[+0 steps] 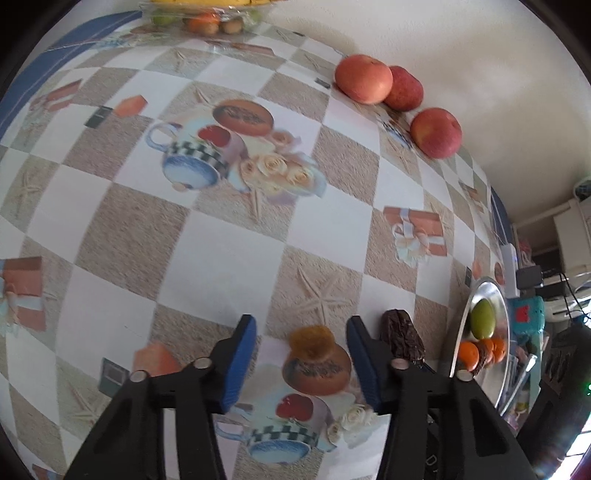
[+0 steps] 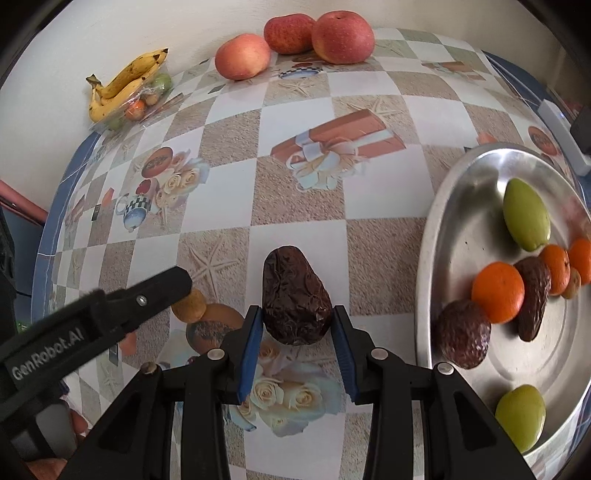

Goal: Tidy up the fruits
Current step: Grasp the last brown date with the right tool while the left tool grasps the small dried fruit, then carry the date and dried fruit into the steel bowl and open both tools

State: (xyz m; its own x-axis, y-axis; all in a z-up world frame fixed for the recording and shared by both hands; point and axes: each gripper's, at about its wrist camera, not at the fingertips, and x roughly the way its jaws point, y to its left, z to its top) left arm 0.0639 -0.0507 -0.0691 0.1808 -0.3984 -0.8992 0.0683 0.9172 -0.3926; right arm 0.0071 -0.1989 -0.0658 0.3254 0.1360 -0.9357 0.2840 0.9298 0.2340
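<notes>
A dark wrinkled date (image 2: 295, 295) lies on the patterned tablecloth. My right gripper (image 2: 296, 313) is open, with its blue pads (image 2: 253, 350) on either side of the date's near end and slim gaps left. In the left wrist view the same date (image 1: 400, 339) lies just right of my left gripper (image 1: 301, 324), which is open around a small tan fruit (image 1: 312, 341). The right wrist view shows that tan fruit (image 2: 189, 304) beside the left gripper's black finger (image 2: 159, 288). A steel plate (image 2: 461, 206) at the right holds green fruits, small oranges and dark dates.
Three apples (image 2: 290, 33) sit by the wall at the back of the table, also the apples (image 1: 364, 79) in the left wrist view. Bananas (image 2: 125, 81) rest on a clear bag of small fruit at the back left. Printed cups and gift boxes are only tablecloth pattern.
</notes>
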